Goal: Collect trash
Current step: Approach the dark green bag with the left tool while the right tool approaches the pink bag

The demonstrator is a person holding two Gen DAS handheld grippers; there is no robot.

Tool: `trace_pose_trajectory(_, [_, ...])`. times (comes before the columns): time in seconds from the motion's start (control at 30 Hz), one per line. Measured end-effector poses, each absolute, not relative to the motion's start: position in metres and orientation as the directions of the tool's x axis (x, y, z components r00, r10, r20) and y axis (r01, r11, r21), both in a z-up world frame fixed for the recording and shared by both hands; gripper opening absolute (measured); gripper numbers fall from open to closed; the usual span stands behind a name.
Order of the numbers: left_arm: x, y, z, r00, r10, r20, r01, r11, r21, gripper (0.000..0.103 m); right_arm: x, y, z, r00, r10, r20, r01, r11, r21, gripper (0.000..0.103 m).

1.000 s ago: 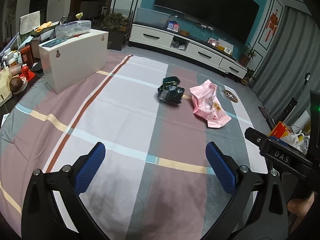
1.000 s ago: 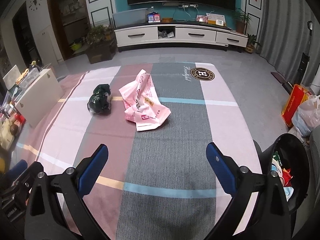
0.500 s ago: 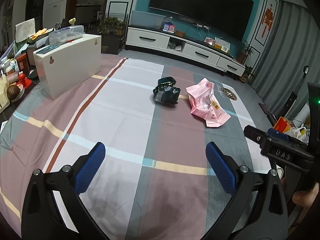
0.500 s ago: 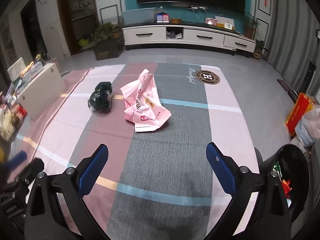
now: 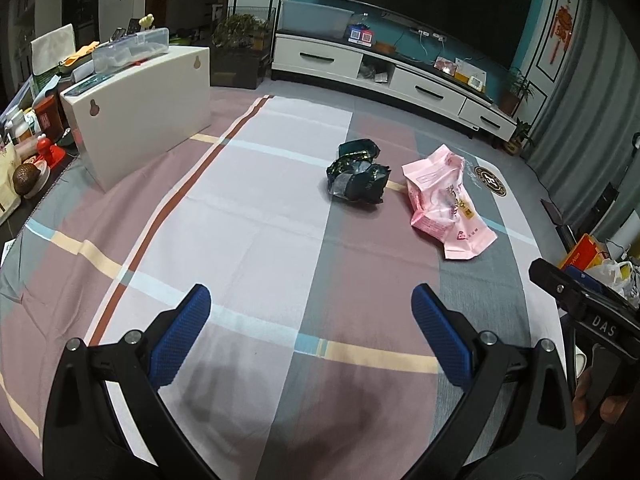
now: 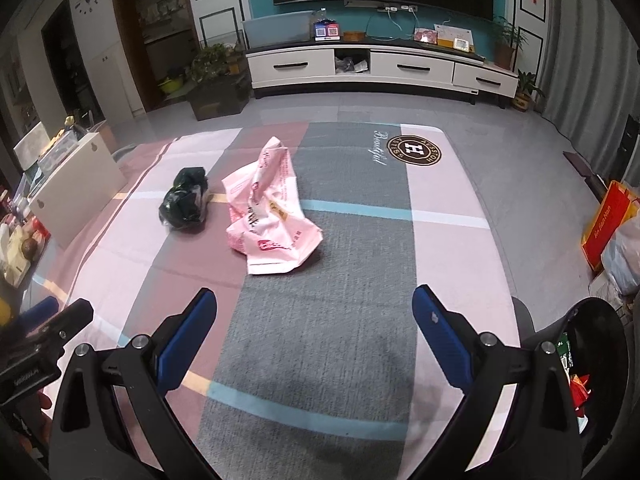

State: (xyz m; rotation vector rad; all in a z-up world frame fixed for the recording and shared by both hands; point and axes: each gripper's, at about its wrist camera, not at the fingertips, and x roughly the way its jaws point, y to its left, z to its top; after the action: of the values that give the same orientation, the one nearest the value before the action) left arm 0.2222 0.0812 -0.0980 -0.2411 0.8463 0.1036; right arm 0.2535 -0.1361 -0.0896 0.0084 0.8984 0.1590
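A crumpled dark green wrapper [image 5: 357, 176] and a crumpled pink plastic bag [image 5: 445, 202] lie side by side on the striped cloth [image 5: 256, 216]. They also show in the right wrist view, the green wrapper [image 6: 185, 200] left of the pink bag [image 6: 268, 216]. My left gripper [image 5: 311, 334] is open and empty, well short of both pieces. My right gripper [image 6: 314, 336] is open and empty, a little short of the pink bag. A black trash bin [image 6: 592, 356] with rubbish inside stands at the right edge.
A white box [image 5: 140, 108] with clutter on top stands on the cloth's left side. A TV cabinet [image 6: 380, 70] runs along the far wall. An orange bag [image 6: 606, 224] and a plastic bag [image 6: 626, 256] sit on the floor at right.
Both grippers have moved slightly forward and tilted up, so the green wrapper and pink bag look a little nearer. Both grippers stay open and the trash has not moved.
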Motion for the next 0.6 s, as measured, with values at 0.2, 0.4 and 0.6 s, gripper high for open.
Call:
trace_pose_trajectory(0.2, [0.231,0.087,-0.099,0.659,-0.045,-0.751,-0.174,0.962,-0.21,0.1,0.256,-0.143,-0.091,0.611,0.138,-0.78,-0.119,0.989,0.082,0.096])
trace_pose_trajectory(0.4, [0.241,0.092,-0.097,0.661,-0.066,-0.747,-0.164,0.959,-0.23,0.1,0.259,-0.144,-0.092,0.605,0.142,-0.784,-0.13,0.988,0.079,0.096])
trace_pose_trajectory(0.6, [0.27,0.084,-0.105,0.649,-0.127,-0.75,-0.119,0.957,-0.266,0.1,0.274,-0.144,-0.098,0.588,0.184,-0.788,-0.149,0.982,0.119,0.096])
